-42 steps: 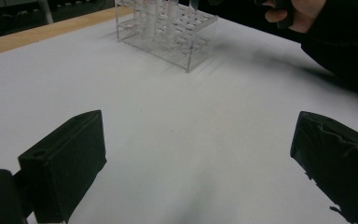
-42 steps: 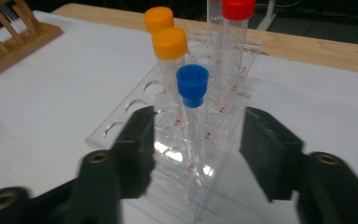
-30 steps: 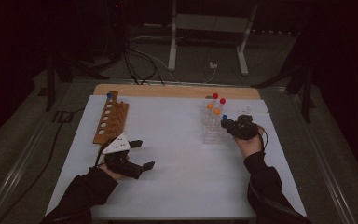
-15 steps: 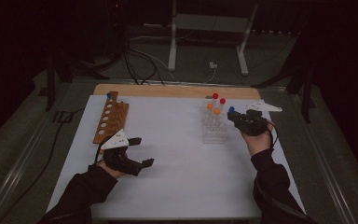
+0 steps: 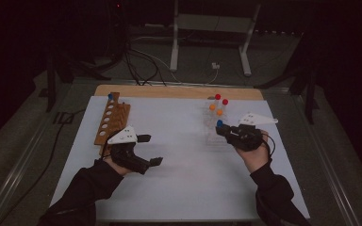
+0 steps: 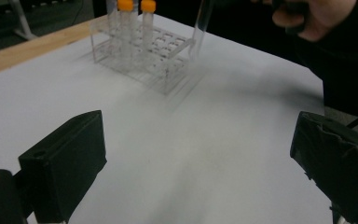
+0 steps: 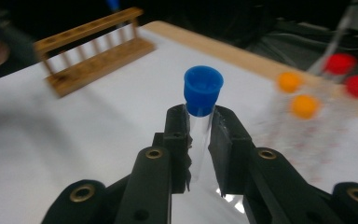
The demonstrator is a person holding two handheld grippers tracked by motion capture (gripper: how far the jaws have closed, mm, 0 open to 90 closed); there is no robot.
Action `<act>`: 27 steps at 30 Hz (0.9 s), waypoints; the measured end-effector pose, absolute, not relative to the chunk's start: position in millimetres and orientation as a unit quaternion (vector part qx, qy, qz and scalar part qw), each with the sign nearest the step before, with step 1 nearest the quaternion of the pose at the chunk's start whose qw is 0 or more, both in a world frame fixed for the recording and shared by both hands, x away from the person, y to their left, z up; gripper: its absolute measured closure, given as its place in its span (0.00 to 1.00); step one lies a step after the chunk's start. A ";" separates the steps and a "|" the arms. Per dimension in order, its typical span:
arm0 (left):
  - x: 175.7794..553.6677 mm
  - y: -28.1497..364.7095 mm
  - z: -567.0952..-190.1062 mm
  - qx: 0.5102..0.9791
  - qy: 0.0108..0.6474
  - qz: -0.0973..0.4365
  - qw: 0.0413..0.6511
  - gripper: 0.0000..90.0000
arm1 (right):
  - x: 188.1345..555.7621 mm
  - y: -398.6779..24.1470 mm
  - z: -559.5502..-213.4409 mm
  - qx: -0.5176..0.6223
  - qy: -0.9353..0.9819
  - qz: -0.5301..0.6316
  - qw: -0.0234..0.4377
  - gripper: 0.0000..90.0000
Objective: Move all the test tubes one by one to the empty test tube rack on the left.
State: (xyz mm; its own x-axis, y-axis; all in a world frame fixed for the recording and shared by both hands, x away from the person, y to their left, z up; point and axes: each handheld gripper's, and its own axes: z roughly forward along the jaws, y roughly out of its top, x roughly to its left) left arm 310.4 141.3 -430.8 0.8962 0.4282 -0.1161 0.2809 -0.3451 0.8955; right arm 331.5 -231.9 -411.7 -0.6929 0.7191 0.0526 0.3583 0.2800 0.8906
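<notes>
My right gripper [image 7: 198, 135] is shut on a clear test tube with a blue cap [image 7: 203, 88], held upright just under the cap. In the high view that gripper [image 5: 226, 132] hangs over the clear plastic rack [image 5: 213, 136] at the right, the blue-capped tube [image 5: 219, 124] lifted above it. Two orange-capped tubes [image 5: 216, 109] and two red-capped tubes [image 5: 221, 99] stand in that rack. My left gripper [image 5: 150, 149] is open above the white table, nothing between its jaws. A wooden rack [image 5: 109, 121] at the left carries one blue-capped tube [image 5: 110, 97] at its far end.
The white tabletop [image 5: 179, 188] has a wooden strip [image 5: 179, 91] along its far edge. Past it are dark floor, cables and a metal stand [image 5: 174, 42]. From the left gripper view, the clear rack [image 6: 140, 51] stands ahead with the other hand [image 6: 317, 18] above it.
My right gripper has risen and drifted right and nearer, drawing the blue-capped tube up out of the clear rack. My left gripper has lifted a little off the table.
</notes>
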 end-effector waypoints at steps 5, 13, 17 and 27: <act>313.1 128.1 -422.3 0.817 0.202 0.061 0.536 0.05 | 315.5 -212.5 -423.7 0.321 0.795 0.492 0.153 0.86; 317.2 102.6 -420.2 0.812 0.178 0.042 0.555 0.15 | 295.7 -183.5 -438.9 0.284 0.816 0.491 0.115 0.86; 318.4 90.8 -420.9 0.814 0.165 0.035 0.556 0.25 | 290.5 -172.1 -444.2 0.270 0.825 0.486 0.104 0.86; 319.6 71.8 -426.2 0.822 0.148 0.029 0.549 0.59 | 288.5 -164.8 -446.8 0.259 0.831 0.482 0.096 0.86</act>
